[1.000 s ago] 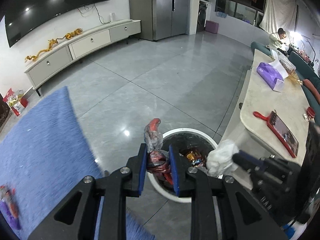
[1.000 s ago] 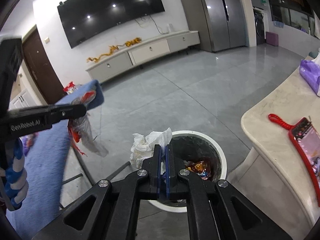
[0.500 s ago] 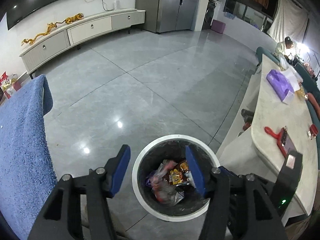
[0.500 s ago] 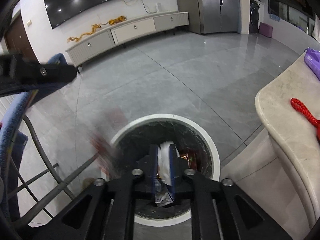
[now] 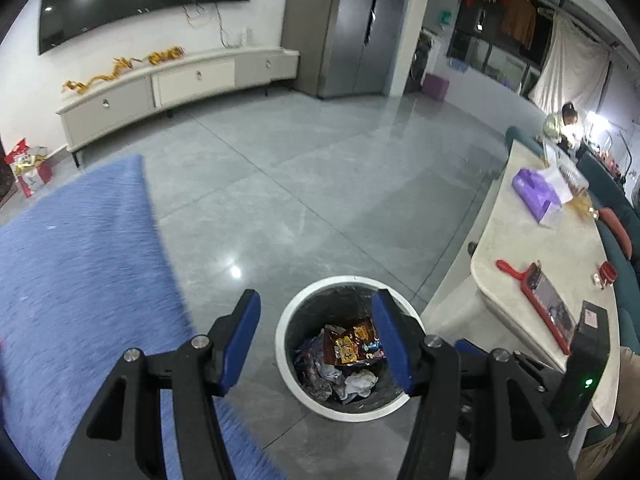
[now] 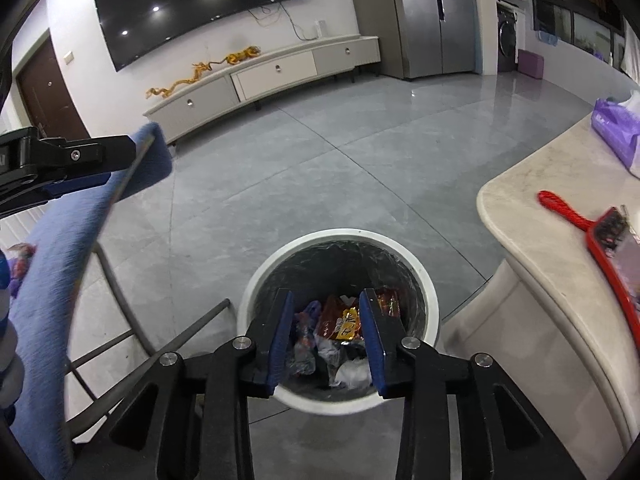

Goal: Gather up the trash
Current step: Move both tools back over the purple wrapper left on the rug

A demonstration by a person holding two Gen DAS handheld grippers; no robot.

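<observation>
A white round trash bin (image 5: 288,320) with a dark liner stands on the grey floor; it also shows in the right wrist view (image 6: 430,292). Inside lie red and orange snack wrappers (image 5: 352,344) and a crumpled white tissue (image 5: 360,382); the wrappers (image 6: 340,320) and the tissue (image 6: 352,372) also show in the right wrist view. My left gripper (image 5: 320,340) is open and empty above the bin. My right gripper (image 6: 326,332) is open and empty above the bin. The left gripper's finger (image 6: 68,160) shows at the left of the right wrist view.
A blue fuzzy cloth (image 5: 76,280) covers a metal-framed surface left of the bin. A pale stone table (image 5: 552,264) on the right carries a red-cased phone (image 5: 548,308), a purple tissue pack (image 5: 536,196) and a black box (image 5: 588,360). A small wrapper (image 6: 20,252) lies on the cloth.
Both grippers opened over the bin. The left let go of the red wrapper and the right let go of the white tissue; both now lie in the bin.
</observation>
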